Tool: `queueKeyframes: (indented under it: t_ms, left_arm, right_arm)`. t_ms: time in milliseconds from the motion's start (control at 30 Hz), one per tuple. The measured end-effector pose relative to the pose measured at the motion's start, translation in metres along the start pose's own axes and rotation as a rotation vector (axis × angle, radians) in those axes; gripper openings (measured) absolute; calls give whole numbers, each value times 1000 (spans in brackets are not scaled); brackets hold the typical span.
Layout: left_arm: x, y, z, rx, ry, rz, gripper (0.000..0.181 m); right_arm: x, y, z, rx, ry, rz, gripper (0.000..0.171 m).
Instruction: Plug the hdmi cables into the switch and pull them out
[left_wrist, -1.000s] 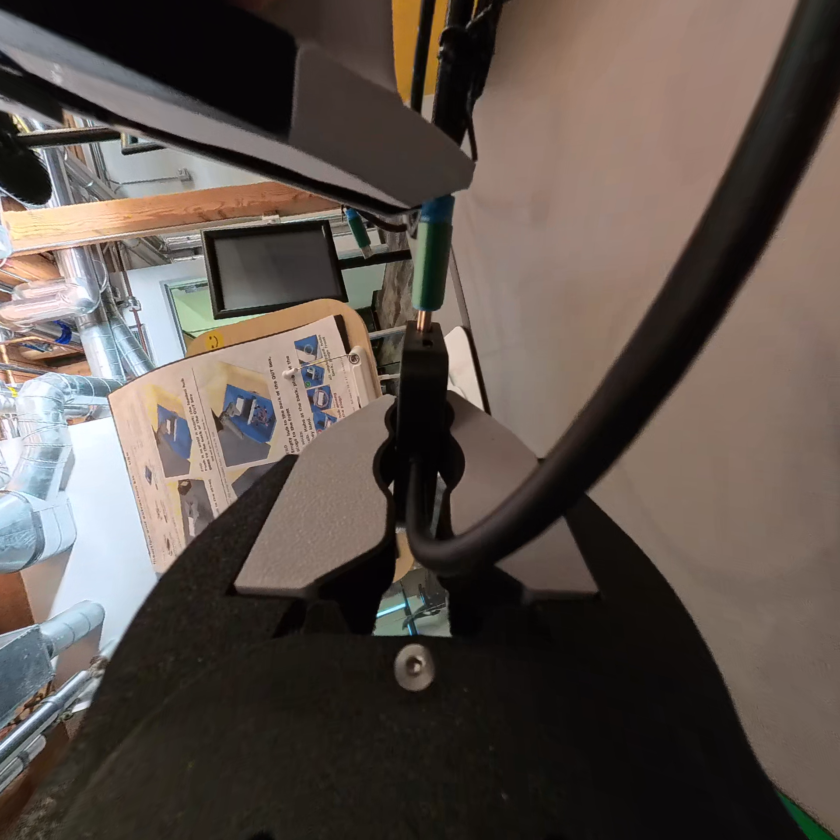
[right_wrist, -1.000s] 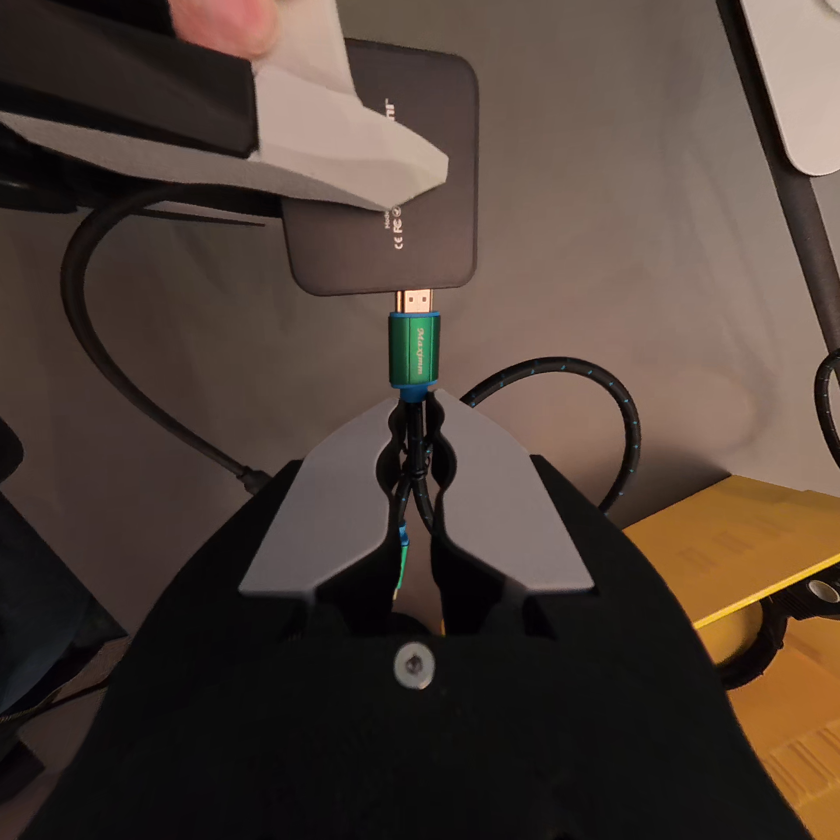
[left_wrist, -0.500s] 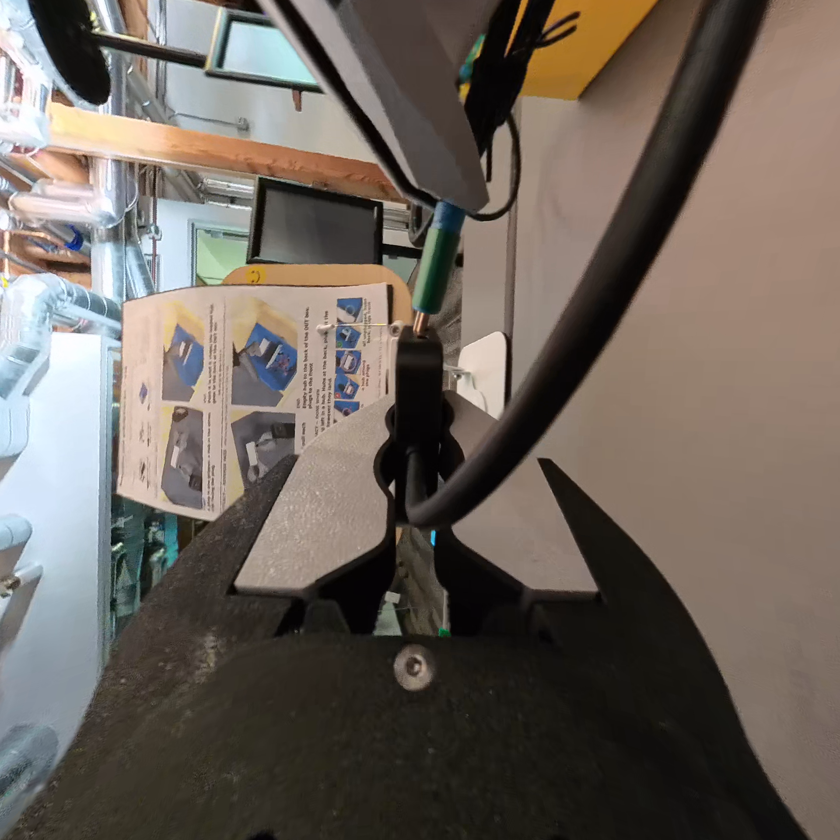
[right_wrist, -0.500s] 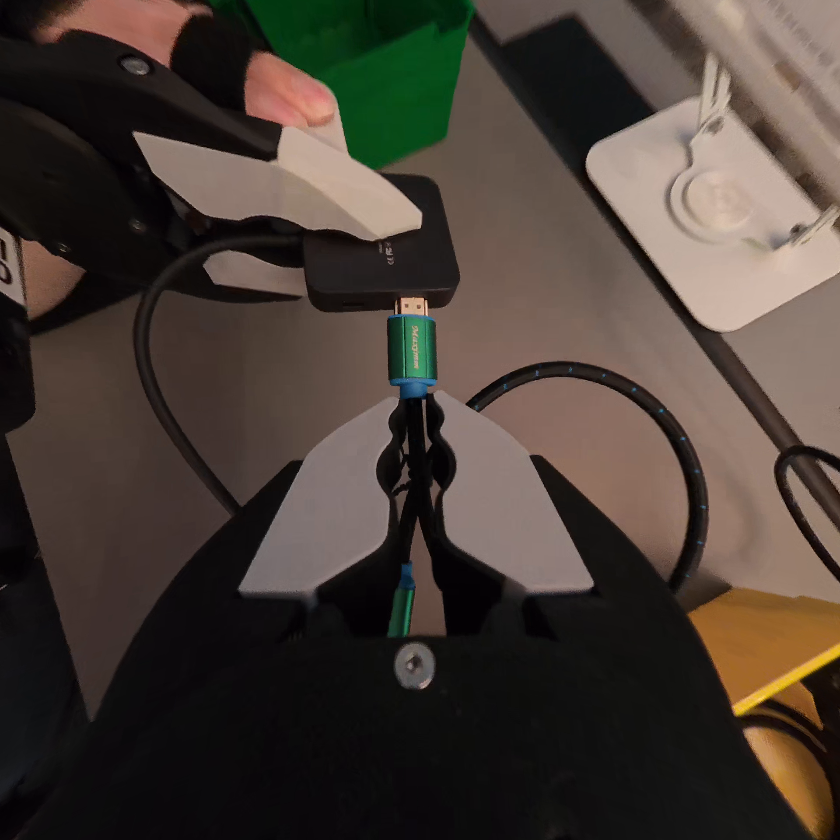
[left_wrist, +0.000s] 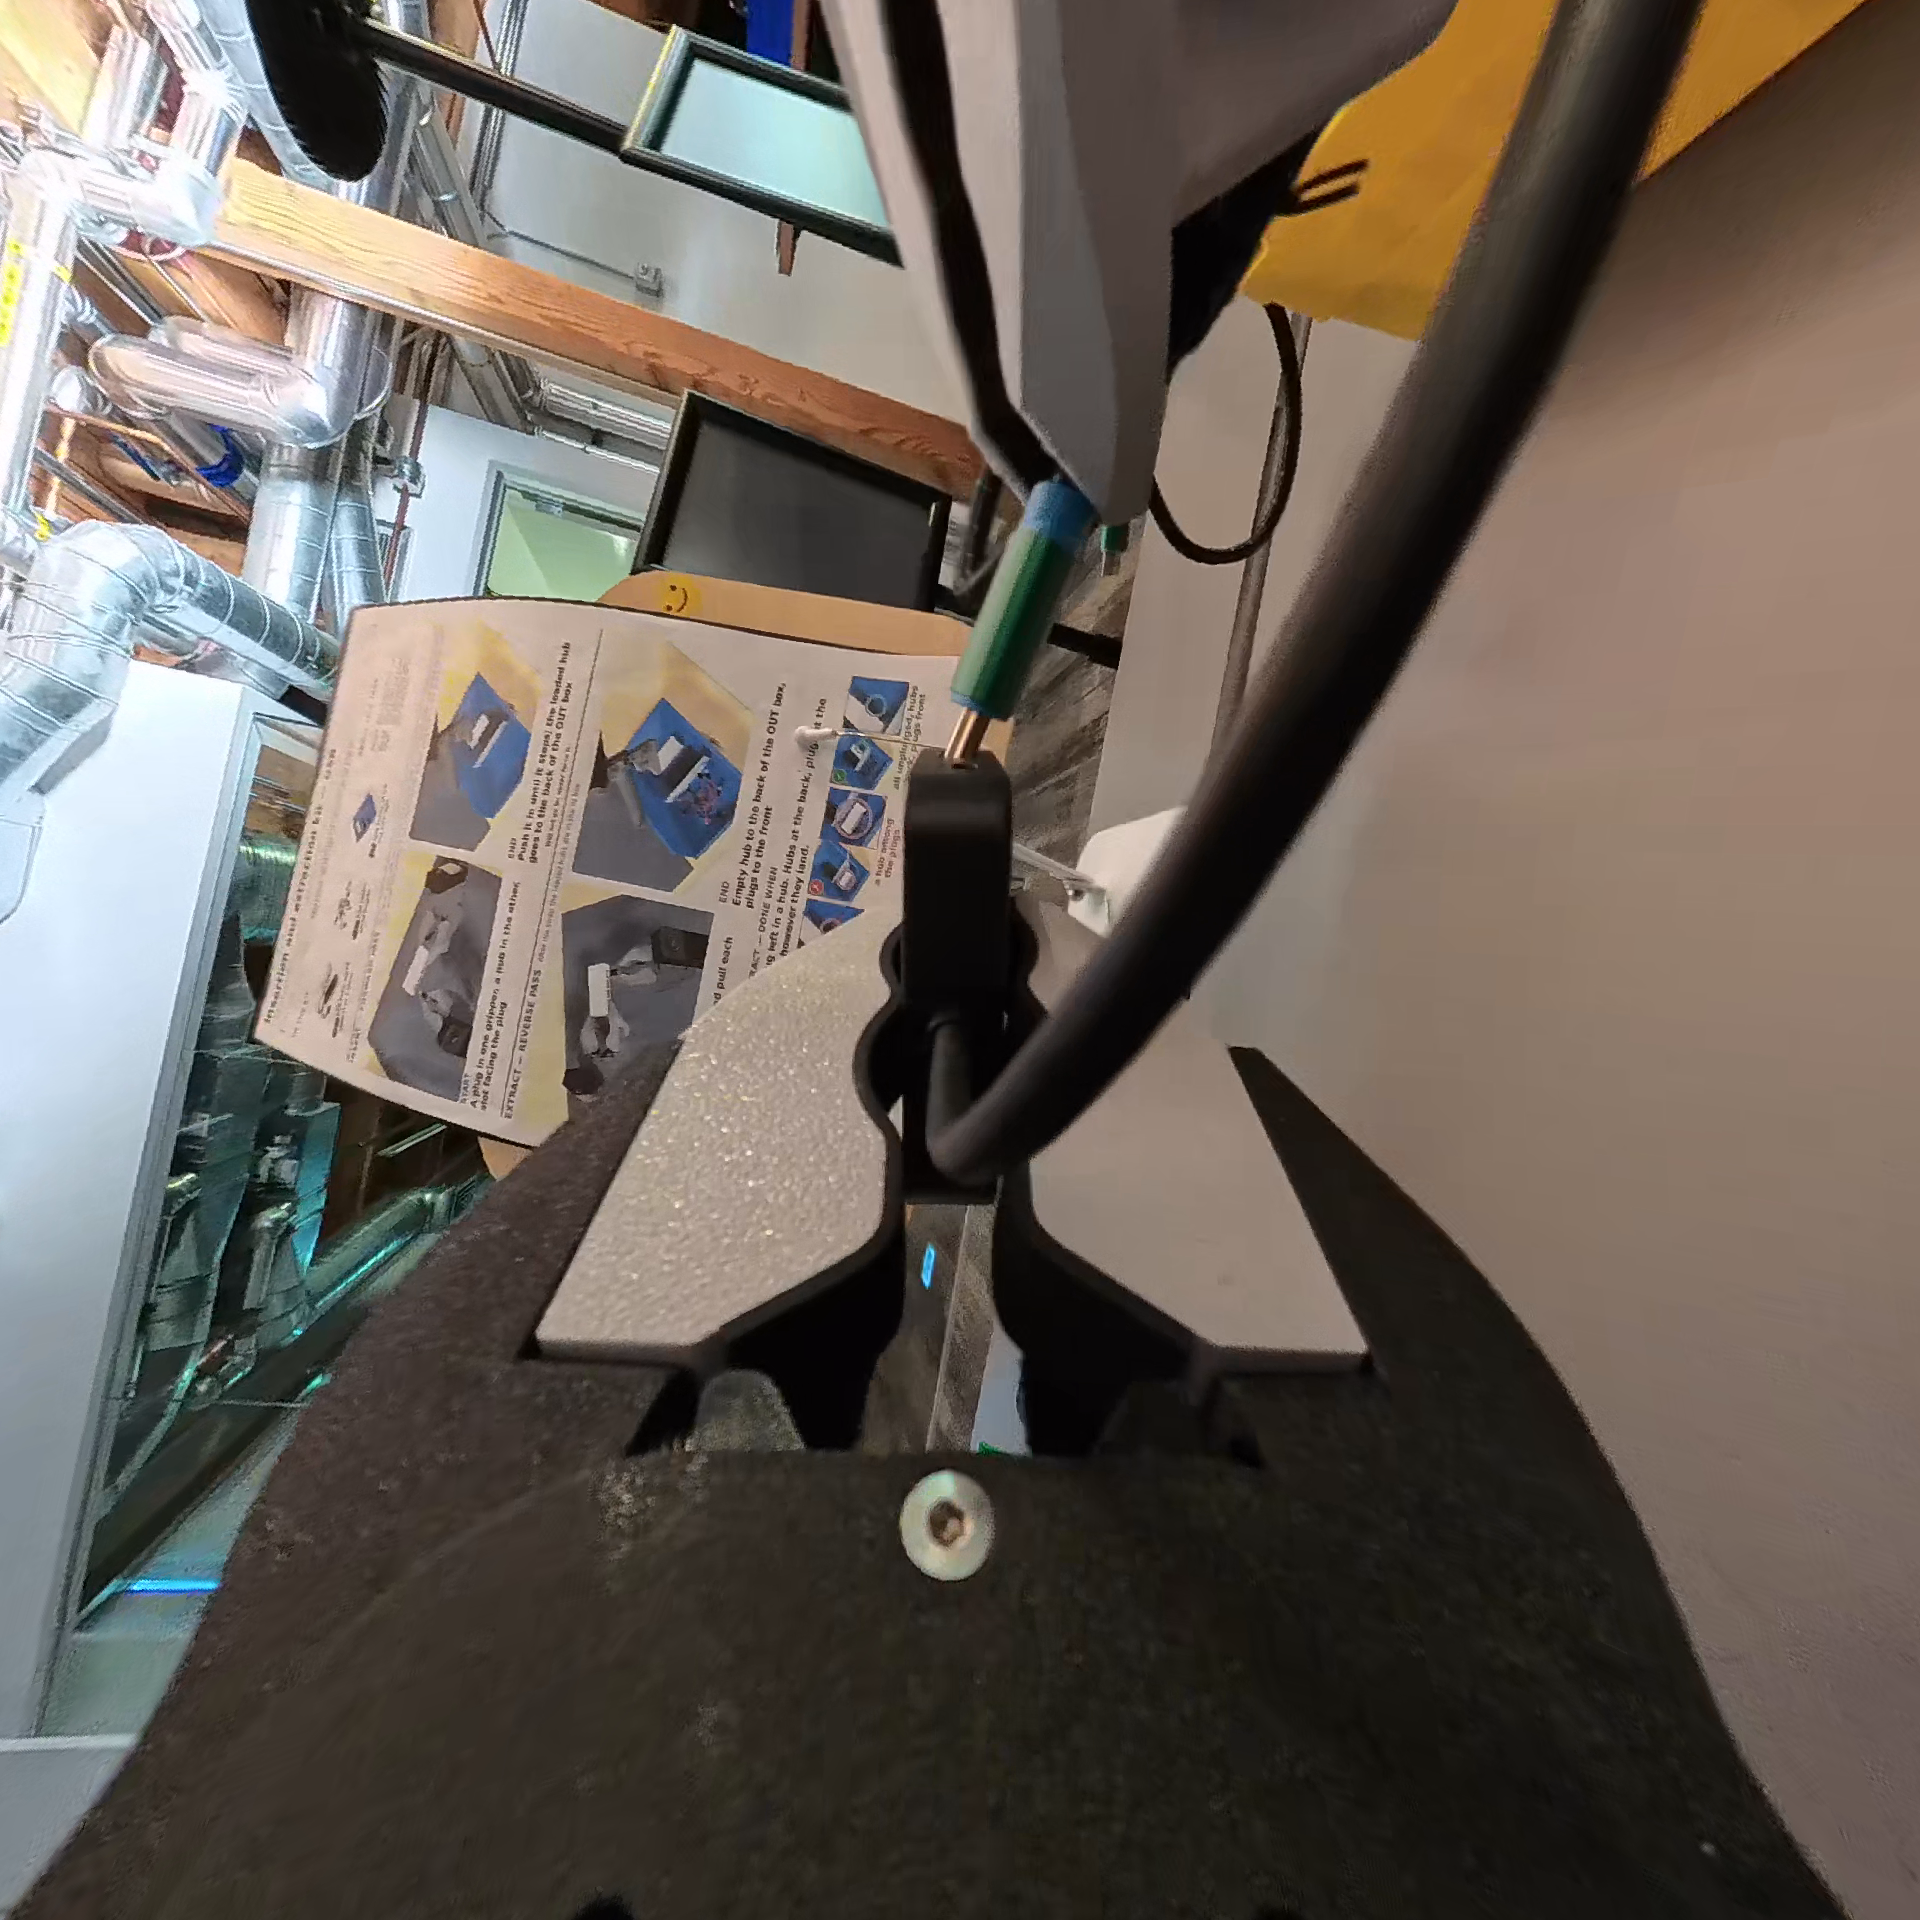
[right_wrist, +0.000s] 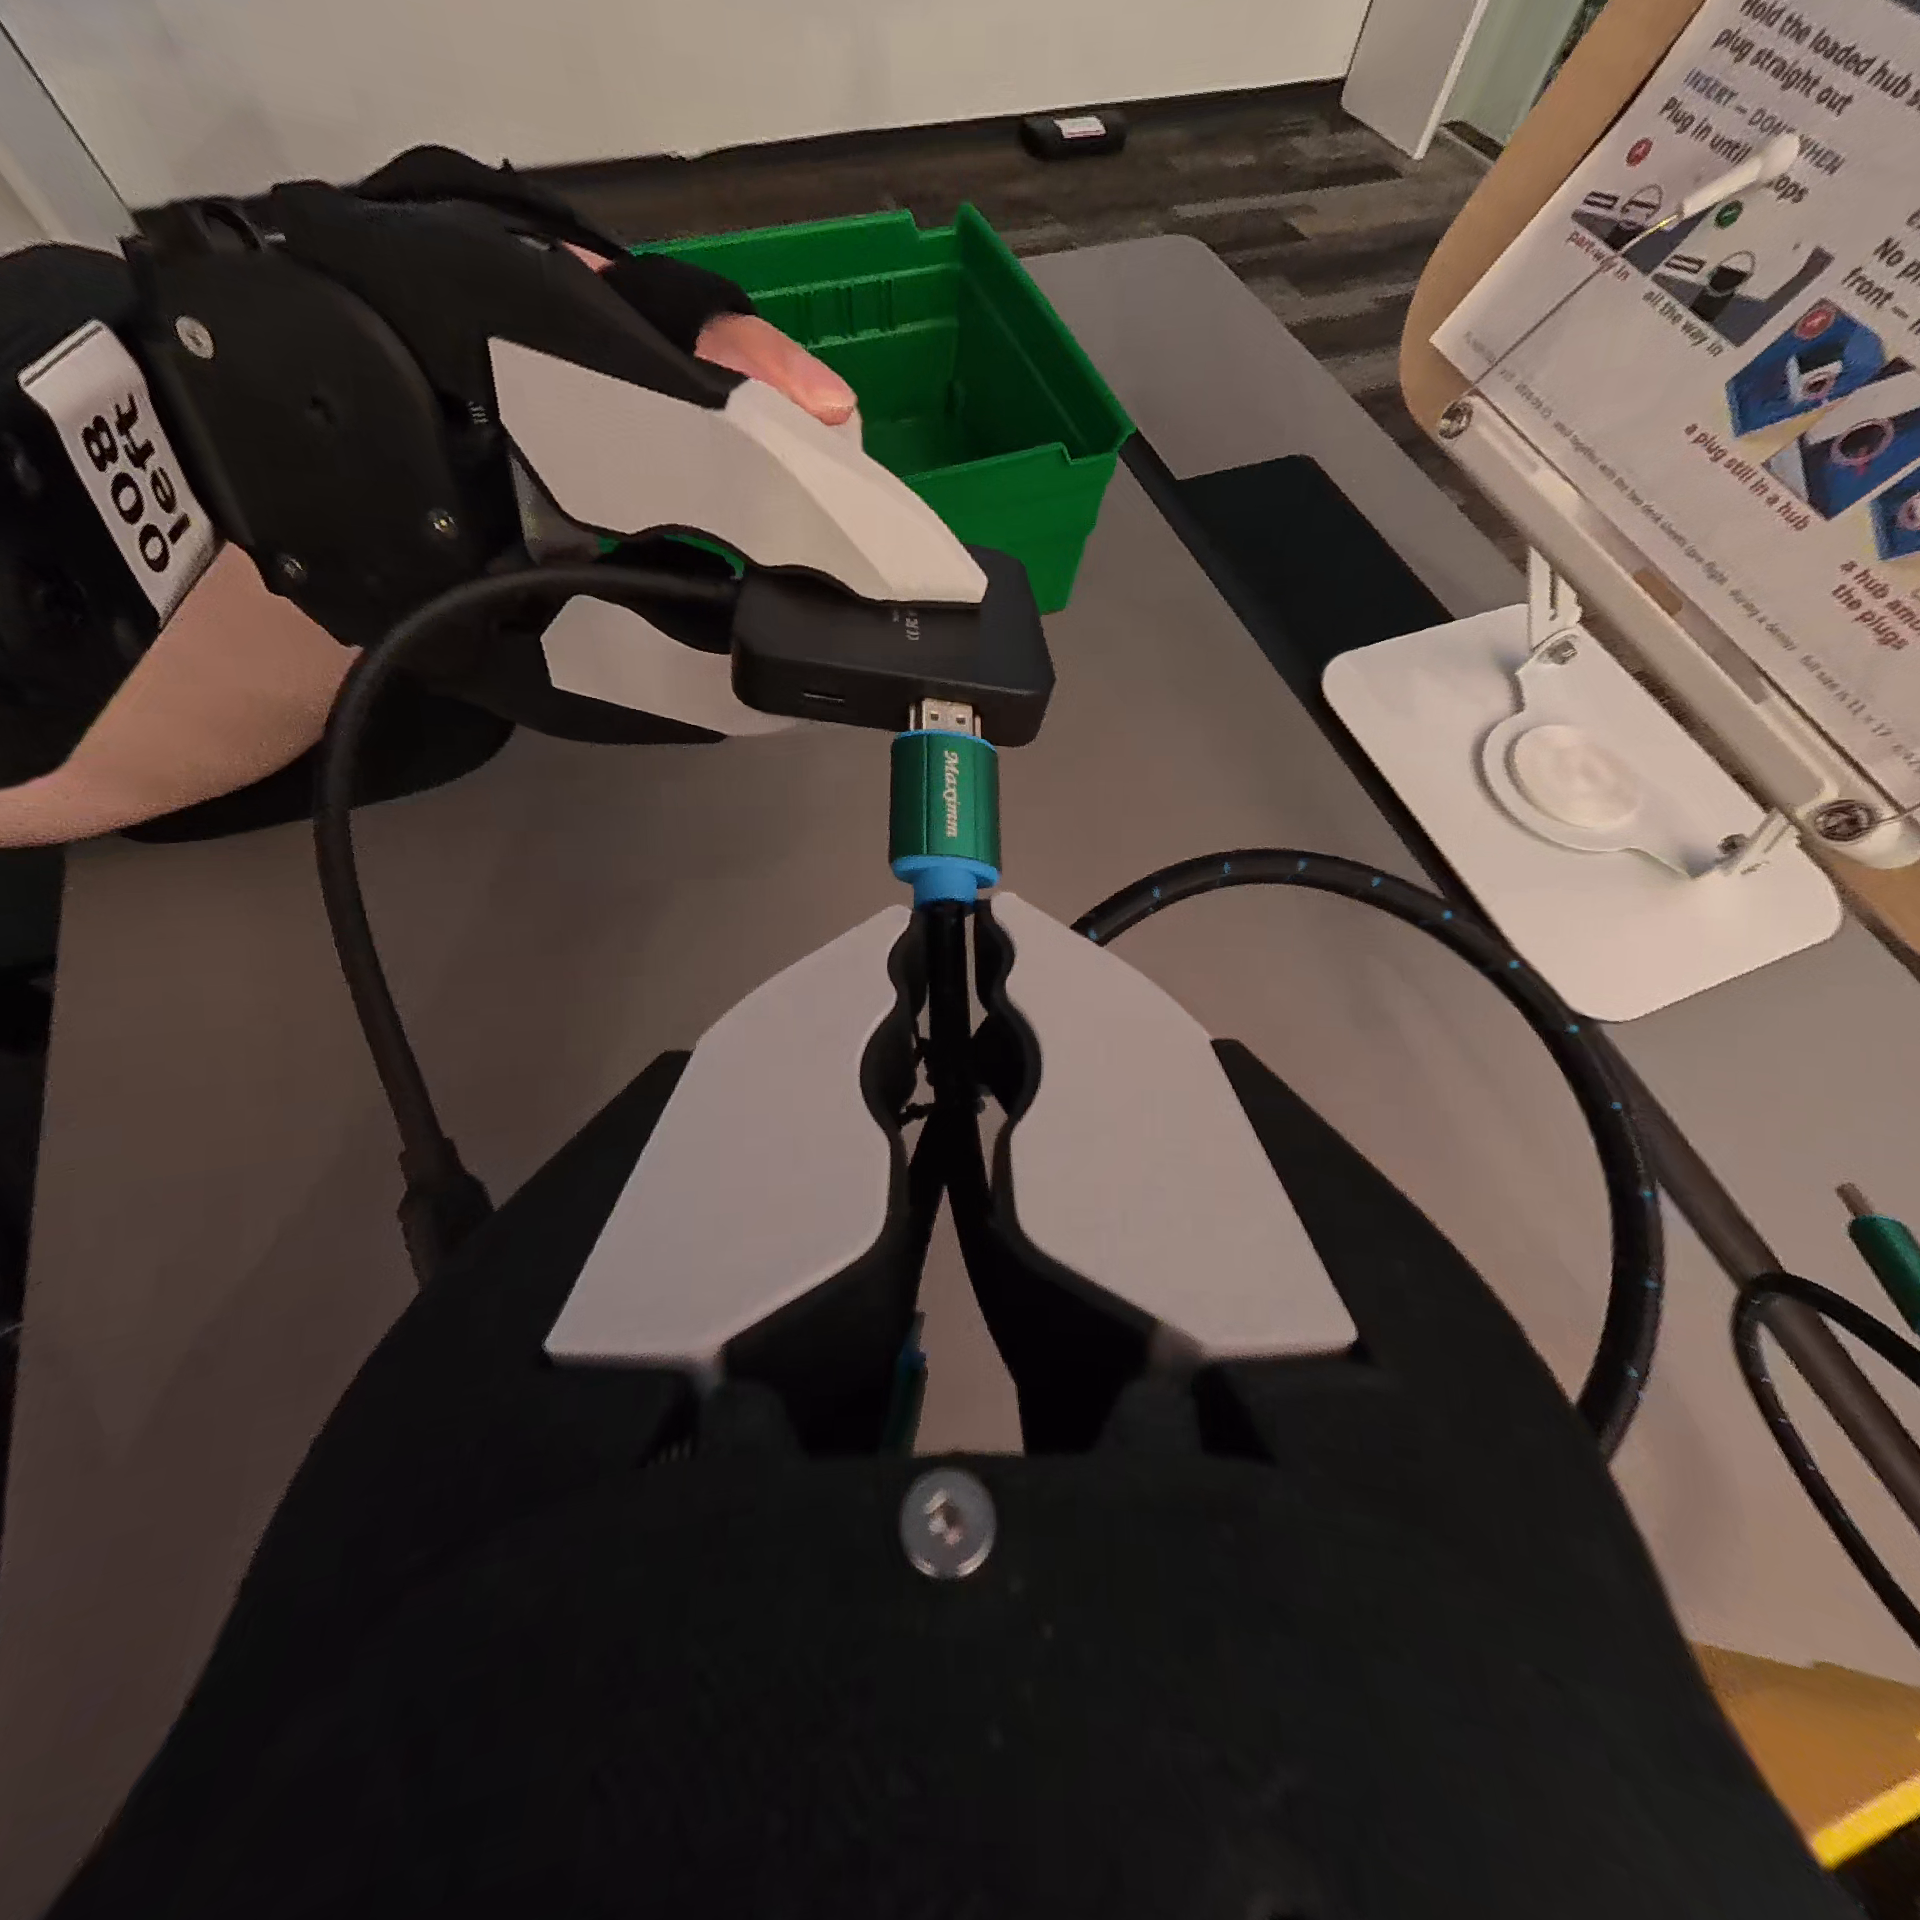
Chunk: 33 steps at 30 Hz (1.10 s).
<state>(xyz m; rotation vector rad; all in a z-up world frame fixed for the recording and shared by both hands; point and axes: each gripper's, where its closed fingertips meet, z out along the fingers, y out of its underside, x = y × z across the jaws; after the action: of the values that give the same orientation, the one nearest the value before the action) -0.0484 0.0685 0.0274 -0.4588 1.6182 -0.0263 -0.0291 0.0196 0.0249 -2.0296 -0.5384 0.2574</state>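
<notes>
My left gripper (left_wrist: 951, 935) is shut on the black switch (left_wrist: 956, 852), seen edge-on, and holds it above the grey table. In the right wrist view the switch (right_wrist: 904, 655) sits between the left gripper's white fingers (right_wrist: 748, 488). My right gripper (right_wrist: 943, 925) is shut on the braided black HDMI cable (right_wrist: 1538, 997) just behind its green plug (right_wrist: 943, 810). The plug's metal tip is partly in the switch's right port, with some metal still showing. The port beside it (right_wrist: 821, 698) is empty. The plug also shows in the left wrist view (left_wrist: 1008, 623). The switch's own black cable (right_wrist: 353, 935) loops down on the left.
A green bin (right_wrist: 935, 374) stands behind the switch. A white stand base (right_wrist: 1579, 810) holds a board with an instruction sheet (right_wrist: 1766, 260) on the right. Another green plug (right_wrist: 1886, 1257) and a yellow box (right_wrist: 1849, 1787) lie at the right edge. Both grippers are above the grey table (right_wrist: 623, 935). Some 6 cm of space lies between my two pairs of fingers.
Both grippers have swung round together, so the right view now looks across the table instead of down at it. The plug's tip has stayed at the switch's port.
</notes>
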Motion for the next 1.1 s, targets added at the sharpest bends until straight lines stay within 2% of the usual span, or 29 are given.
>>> queueKeyframes:
  t_ms: [100, 367, 533, 667, 1100]
  left_arm:
    - [0, -2, 0, -2, -6, 14, 13]
    - [21, -6, 0, -18, 23, 283, 13]
    - [27, -11, 1, 8, 46, 253, 13]
    - [25, -19, -4, 81, 69, 165, 13]
    - [30, -35, -14, 161, 96, 188, 13]
  right_arm:
    - [0, 3, 0, -19, -1, 14, 8]
    - [-7, 26, -3, -221, 35, 58, 8]
    - [-9, 32, -6, -281, 58, 56, 8]
    - [-11, 29, -11, -255, 29, 35, 8]
    - [-17, 37, -18, -323, 23, -38, 8]
